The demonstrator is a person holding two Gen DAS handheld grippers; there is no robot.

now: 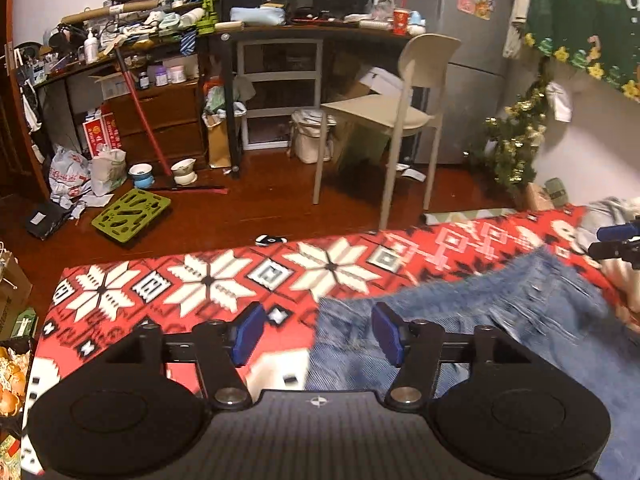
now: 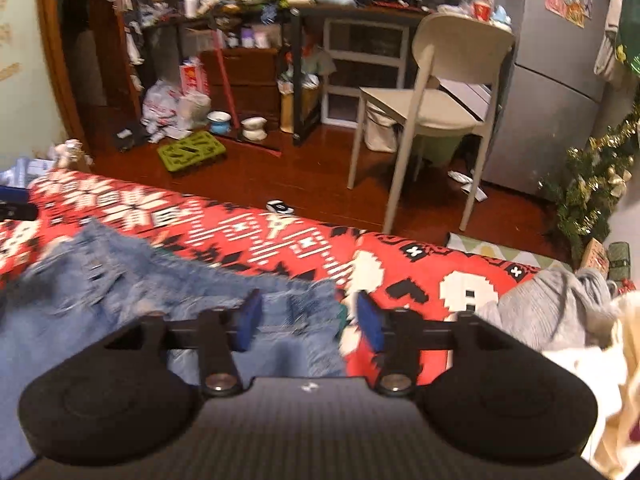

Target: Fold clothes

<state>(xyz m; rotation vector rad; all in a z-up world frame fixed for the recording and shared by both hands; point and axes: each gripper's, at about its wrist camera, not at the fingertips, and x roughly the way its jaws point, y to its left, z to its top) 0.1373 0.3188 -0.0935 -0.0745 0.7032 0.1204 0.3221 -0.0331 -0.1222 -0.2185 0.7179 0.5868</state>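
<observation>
A pair of blue denim jeans (image 1: 520, 312) lies flat on a red, white and black patterned blanket (image 1: 200, 280). My left gripper (image 1: 316, 334) hovers open above the jeans' left edge, with nothing between its blue pads. In the right wrist view the same jeans (image 2: 140, 280) spread to the left. My right gripper (image 2: 310, 320) stands open over their right edge, its pads apart and free of cloth. The right gripper's blue tips (image 1: 616, 240) show at the far right of the left wrist view.
A grey garment (image 2: 560, 304) and a cream one (image 2: 608, 380) are heaped on the blanket to the right. Beyond the blanket's far edge are a wooden floor, a beige chair (image 1: 400, 112), a cluttered desk (image 1: 280, 32), a green board (image 1: 130, 212) and a small Christmas tree (image 2: 592, 192).
</observation>
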